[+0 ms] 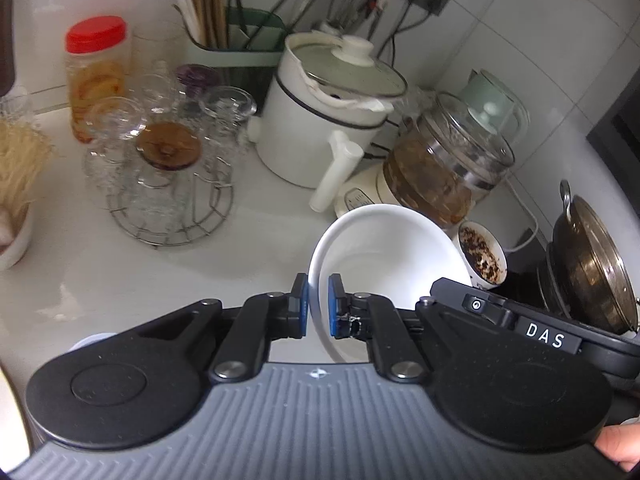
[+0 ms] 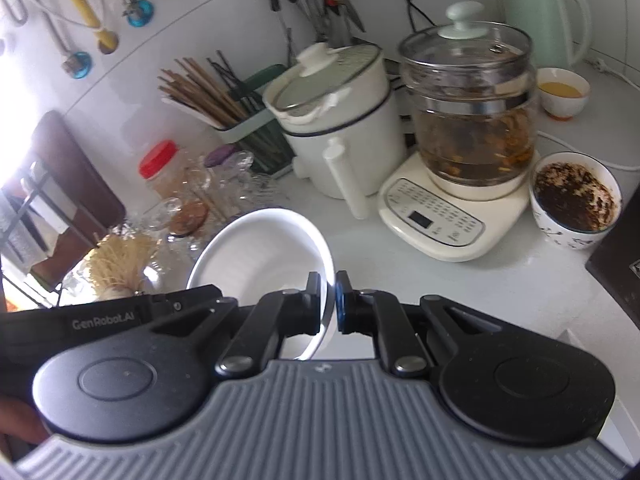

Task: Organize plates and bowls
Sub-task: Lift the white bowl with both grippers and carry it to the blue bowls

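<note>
A white bowl (image 1: 384,256) is held between both grippers, lifted and tilted above the white counter. My left gripper (image 1: 318,306) is shut on its left rim. My right gripper (image 2: 329,302) is shut on its right rim, and the bowl (image 2: 264,252) shows to the left of its fingers. The other gripper's black body crosses the lower edge of each view. A dirty patterned bowl (image 2: 576,200) with dark residue stands on the counter at the right; it also shows in the left wrist view (image 1: 482,256). A small bowl of yellow liquid (image 2: 562,92) sits at the back right.
A white pot with a lid (image 1: 332,112), a glass kettle on a cream base (image 2: 468,120), a wire rack of glasses (image 1: 168,152), a red-capped jar (image 1: 98,76) and a chopstick holder (image 1: 232,40) crowd the back. A lidded wok (image 1: 592,264) stands right. Dry noodles (image 2: 120,260) lie left.
</note>
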Tool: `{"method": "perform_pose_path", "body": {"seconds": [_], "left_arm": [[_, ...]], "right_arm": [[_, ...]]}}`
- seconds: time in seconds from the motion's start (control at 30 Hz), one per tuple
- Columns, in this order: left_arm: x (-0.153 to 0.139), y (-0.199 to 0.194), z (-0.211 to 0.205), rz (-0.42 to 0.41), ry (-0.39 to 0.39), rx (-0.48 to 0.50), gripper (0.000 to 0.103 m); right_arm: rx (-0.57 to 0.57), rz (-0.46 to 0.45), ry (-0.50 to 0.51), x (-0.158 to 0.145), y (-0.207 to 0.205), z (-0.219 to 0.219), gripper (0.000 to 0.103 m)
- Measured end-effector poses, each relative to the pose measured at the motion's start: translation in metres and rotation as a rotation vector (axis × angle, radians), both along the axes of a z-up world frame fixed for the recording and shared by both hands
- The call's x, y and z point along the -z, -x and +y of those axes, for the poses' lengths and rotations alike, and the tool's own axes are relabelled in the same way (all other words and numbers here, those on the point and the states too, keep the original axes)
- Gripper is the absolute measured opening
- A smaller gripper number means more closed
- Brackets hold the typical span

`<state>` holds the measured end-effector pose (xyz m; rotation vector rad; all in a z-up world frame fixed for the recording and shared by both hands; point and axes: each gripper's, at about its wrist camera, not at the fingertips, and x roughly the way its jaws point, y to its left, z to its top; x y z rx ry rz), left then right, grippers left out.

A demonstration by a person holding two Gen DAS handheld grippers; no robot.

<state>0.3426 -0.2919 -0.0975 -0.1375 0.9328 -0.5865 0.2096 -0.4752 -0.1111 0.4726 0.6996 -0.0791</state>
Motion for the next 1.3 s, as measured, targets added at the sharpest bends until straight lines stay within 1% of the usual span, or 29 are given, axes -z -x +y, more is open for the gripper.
{"method": "perform_pose_path", "body": {"seconds": [0.2, 0.53, 0.67, 0.73, 0.8, 0.87, 0.93, 1.07, 1.3], "left_arm": [[-0.004, 0.002, 0.025, -0.003, 0.018, -0.061, 0.011], [-0.015, 0.001, 0.056, -0.034, 0.022, -0.110, 0.011], [-0.016, 0.005, 0.071, -0.035, 0.010, -0.147, 0.011], [-0.015, 0.008, 0.083, -0.031, 0.017, -0.176, 0.011], [-0.013, 0.012, 0.097, -0.024, 0.043, -0.210, 0.011], [-0.007, 0.014, 0.109, -0.010, 0.041, -0.235, 0.011], [-0.002, 0.016, 0.118, 0.006, 0.041, -0.261, 0.011], [0.007, 0.022, 0.134, 0.018, 0.012, -0.294, 0.011], [0.027, 0.026, 0.156, 0.051, -0.017, -0.328, 0.011]], "right_arm": [[-0.047, -0.020, 0.004, -0.006, -0.004, 0.019, 0.010], [-0.090, -0.057, 0.004, -0.016, -0.010, 0.042, 0.010], [-0.121, -0.058, -0.013, -0.015, -0.017, 0.054, 0.010], [-0.147, -0.062, -0.015, -0.014, -0.019, 0.062, 0.010], [-0.172, -0.056, -0.027, -0.011, -0.022, 0.069, 0.010], [-0.195, -0.050, -0.038, -0.008, -0.025, 0.077, 0.010], [-0.218, -0.045, -0.026, -0.003, -0.027, 0.088, 0.010], [-0.267, -0.014, -0.025, 0.008, -0.030, 0.105, 0.010], [-0.306, 0.043, -0.035, 0.028, -0.034, 0.129, 0.012]]}}
